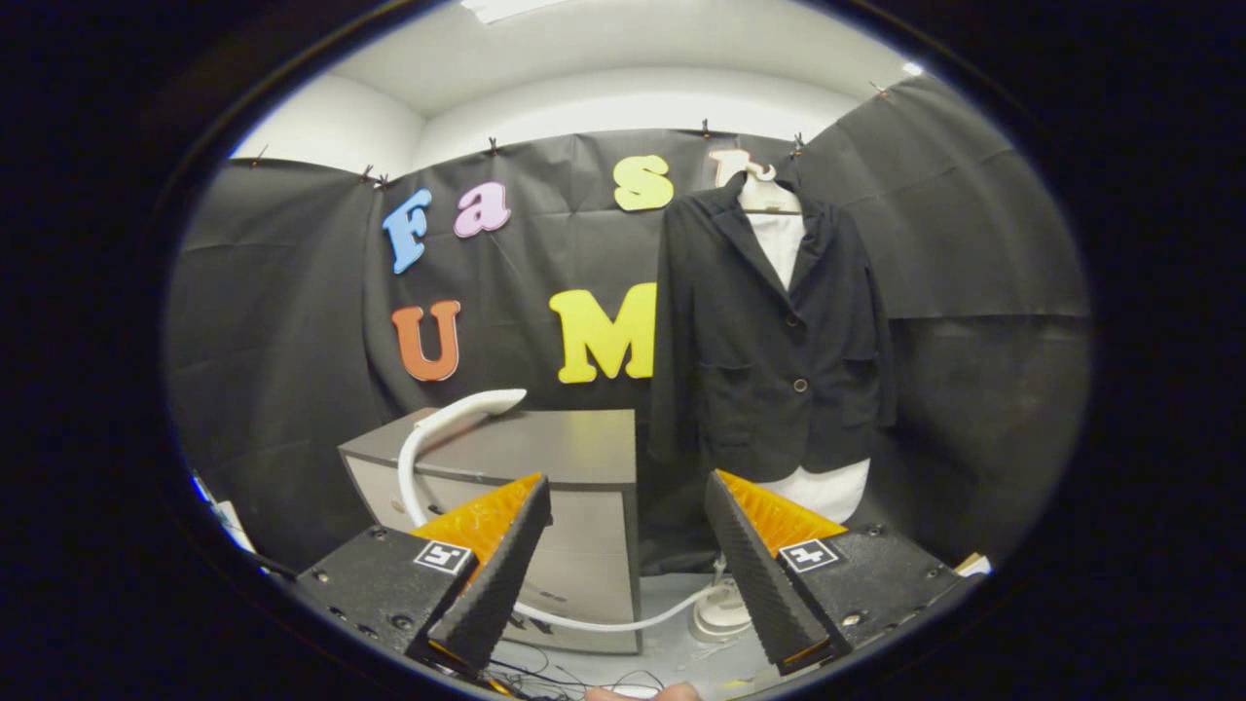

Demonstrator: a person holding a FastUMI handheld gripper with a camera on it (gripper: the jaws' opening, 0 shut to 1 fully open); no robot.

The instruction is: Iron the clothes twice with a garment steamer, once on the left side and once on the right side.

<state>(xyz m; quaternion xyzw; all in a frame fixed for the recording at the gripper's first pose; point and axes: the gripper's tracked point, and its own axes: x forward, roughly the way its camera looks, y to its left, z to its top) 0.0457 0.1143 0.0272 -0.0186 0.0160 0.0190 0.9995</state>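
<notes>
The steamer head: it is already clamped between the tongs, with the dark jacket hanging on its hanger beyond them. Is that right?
Not quite. In the gripper view the tongs are open with nothing between their fingers; the steamer head rests on top of the grey cabinet, beyond the fingers. The dark jacket does hang on its hanger beyond them.

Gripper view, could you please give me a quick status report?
Gripper open, empty. Steamer head lying on cabinet, hose trailing down. Jacket hanging beyond, untouched.
</notes>
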